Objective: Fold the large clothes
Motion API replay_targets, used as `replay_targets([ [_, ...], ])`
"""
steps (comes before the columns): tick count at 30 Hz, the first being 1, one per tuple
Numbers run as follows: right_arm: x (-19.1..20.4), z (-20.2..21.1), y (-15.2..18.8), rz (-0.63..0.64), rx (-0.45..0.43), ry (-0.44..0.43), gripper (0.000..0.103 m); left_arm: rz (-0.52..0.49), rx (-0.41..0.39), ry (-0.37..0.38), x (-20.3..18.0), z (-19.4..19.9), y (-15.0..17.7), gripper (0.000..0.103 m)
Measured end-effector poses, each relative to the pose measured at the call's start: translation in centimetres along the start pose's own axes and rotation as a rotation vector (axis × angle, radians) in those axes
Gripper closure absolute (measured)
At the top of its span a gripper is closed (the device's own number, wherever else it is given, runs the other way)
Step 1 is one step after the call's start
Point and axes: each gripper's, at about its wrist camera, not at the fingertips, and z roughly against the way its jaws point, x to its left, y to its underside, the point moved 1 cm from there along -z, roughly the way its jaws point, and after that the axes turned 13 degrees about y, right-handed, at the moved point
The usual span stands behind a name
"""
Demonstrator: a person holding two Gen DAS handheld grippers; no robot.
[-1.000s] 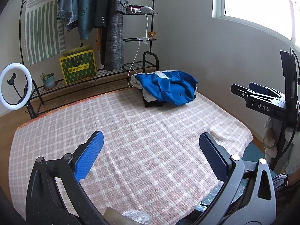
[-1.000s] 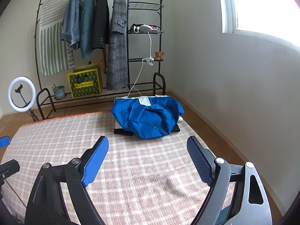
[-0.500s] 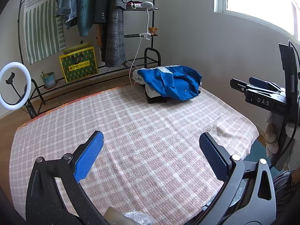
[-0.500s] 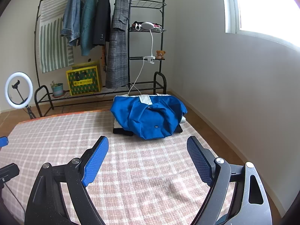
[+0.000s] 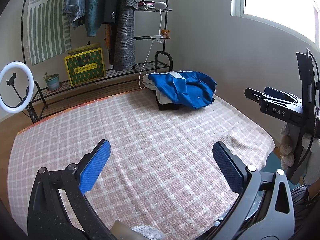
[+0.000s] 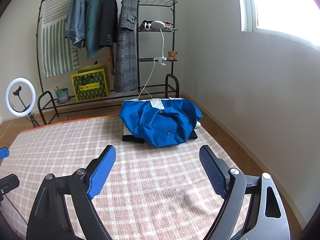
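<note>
Where the room opens beyond both grippers, a pink-and-white checked blanket [image 6: 152, 180] covers the floor, its middle and near portion bare. Behind its far edge stands a black clothes rack [image 6: 140, 40] carrying hung coats and jackets, a yellow box [image 6: 91, 86] and a potted plant [image 6: 62, 95] on its lower shelf. At the blanket's far right corner lies the pile of clothes, topped by a crumpled blue jacket [image 6: 162, 124] over white and black garments. A ring light [image 6: 20, 97] stands off the far left corner. The right gripper [image 6: 158, 163] hovers with jaws spread wide, nothing between them; the left gripper [image 5: 161, 156] likewise. Both are well apart from the pile.
</note>
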Motion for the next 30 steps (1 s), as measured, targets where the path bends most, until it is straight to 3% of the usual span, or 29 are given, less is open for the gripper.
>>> replay_targets([
  [30,0.14,-0.02,0.06,0.008,-0.002,-0.003,0.017,0.008,-0.004,-0.002,0.33,0.06,0.08,0.0],
])
